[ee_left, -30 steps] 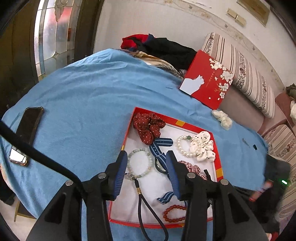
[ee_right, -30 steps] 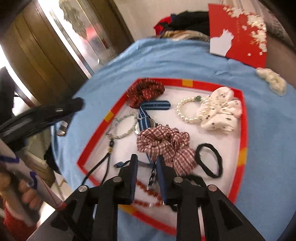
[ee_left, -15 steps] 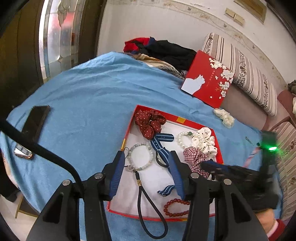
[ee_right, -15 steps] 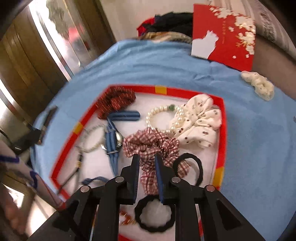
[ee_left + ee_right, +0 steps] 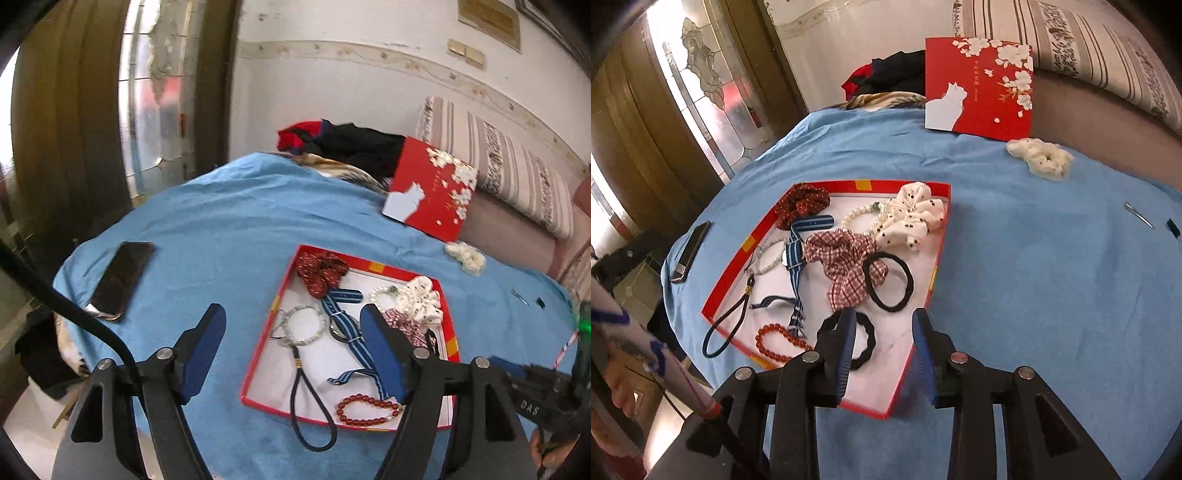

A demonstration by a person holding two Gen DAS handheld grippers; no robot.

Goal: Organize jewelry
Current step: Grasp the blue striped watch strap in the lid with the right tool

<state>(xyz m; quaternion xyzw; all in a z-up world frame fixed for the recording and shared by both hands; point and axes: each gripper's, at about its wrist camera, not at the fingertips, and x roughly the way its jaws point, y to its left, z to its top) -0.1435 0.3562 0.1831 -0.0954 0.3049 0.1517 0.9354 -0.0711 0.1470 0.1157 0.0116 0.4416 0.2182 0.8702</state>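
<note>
Since the earlier frames you've pulled both grippers back from the red tray (image 5: pixel 263 345) and both sets of fingers have just been opening, nothing between them. Left wrist view: your left gripper (image 5: pixel 291 354) is spread wide, released, over the tray's left edge and the blue cloth (image 5: pixel 221 229); phone (image 5: pixel 120 278) lies left. Right wrist view: your right gripper (image 5: pixel 884 354) is parted, empty, above the tray's near corner; black hair tie (image 5: pixel 862 341) just beside the left finger, plaid scrunchie (image 5: pixel 846 264) beyond.
</note>
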